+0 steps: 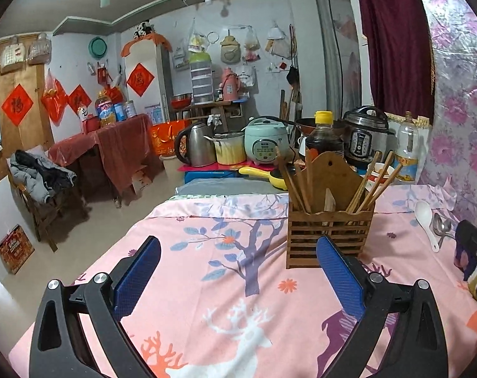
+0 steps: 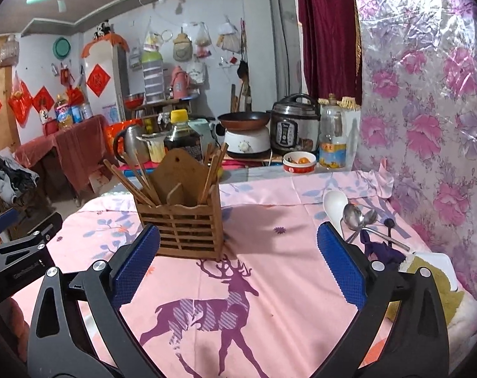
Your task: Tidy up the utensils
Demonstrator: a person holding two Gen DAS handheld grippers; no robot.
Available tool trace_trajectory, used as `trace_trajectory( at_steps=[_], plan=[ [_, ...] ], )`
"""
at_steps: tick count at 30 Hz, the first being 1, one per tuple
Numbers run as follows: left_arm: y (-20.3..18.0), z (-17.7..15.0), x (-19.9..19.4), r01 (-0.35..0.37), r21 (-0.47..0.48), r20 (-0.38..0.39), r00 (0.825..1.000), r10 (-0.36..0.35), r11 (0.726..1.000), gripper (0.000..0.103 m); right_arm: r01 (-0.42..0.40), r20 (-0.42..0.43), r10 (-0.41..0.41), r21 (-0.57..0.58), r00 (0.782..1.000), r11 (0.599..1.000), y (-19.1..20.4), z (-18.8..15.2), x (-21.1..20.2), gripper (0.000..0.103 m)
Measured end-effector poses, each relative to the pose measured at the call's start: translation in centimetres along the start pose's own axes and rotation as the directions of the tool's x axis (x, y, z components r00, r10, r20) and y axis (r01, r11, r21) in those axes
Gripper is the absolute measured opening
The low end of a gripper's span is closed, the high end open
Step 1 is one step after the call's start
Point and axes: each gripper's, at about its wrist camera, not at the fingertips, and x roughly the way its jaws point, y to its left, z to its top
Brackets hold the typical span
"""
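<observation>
Utensils lay by the table's right edge: a white ceramic spoon (image 2: pixel 333 203) touching two shiny metal spoons (image 2: pixel 358 215), bowls pointing toward the far edge. Left of them, well apart, stood a slatted wooden holder (image 2: pixel 183 223) with a tall peaked back, brown chopsticks (image 2: pixel 134 178) leaning out of both end compartments. The left gripper (image 1: pixel 238 278) and right gripper (image 2: pixel 238 266) hovered over the pink deer-print cloth (image 2: pixel 270 299), jaws spread wide, gripping nothing.

One slatted wooden utensil holder (image 2: pixel 183 223) with two bunches of wooden chopsticks (image 2: pixel 134 178). One white ceramic soup spoon (image 2: pixel 334 204); two metal spoons (image 2: pixel 356 215) beside it.
</observation>
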Motion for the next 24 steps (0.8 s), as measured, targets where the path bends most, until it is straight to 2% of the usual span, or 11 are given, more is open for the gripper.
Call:
trace_trajectory(
  at_steps=[4,10,15,24],
  plan=[
    [0.2,0.0,-0.2,0.026,-0.013,-0.004,1.0,-0.027,1.0,0.097,-0.018,-0.026,0.018,0.011,1.0,1.0,0.1,-0.2,0.3,0.096],
    [0.3,0.0,-0.7,0.022,-0.015,0.01,1.0,-0.021,1.0,0.097,-0.03,-0.045,0.031,0.012,0.998,0.999,0.4,-0.8,0.4,0.096],
    [0.1,-0.3,0.3,0.025,-0.013,-0.027,0.999,-0.025,1.0,0.097,-0.044,-0.081,0.046,0.022,0.996,0.999,0.4,-1.4,0.9,0.096],
    [-0.7,-0.6,0.3,0.039,0.013,-0.029,0.999,-0.039,0.999,0.097,-0.047,-0.076,0.049,0.019,0.996,0.999,0.7,-1.4,0.8,0.096]
  ],
)
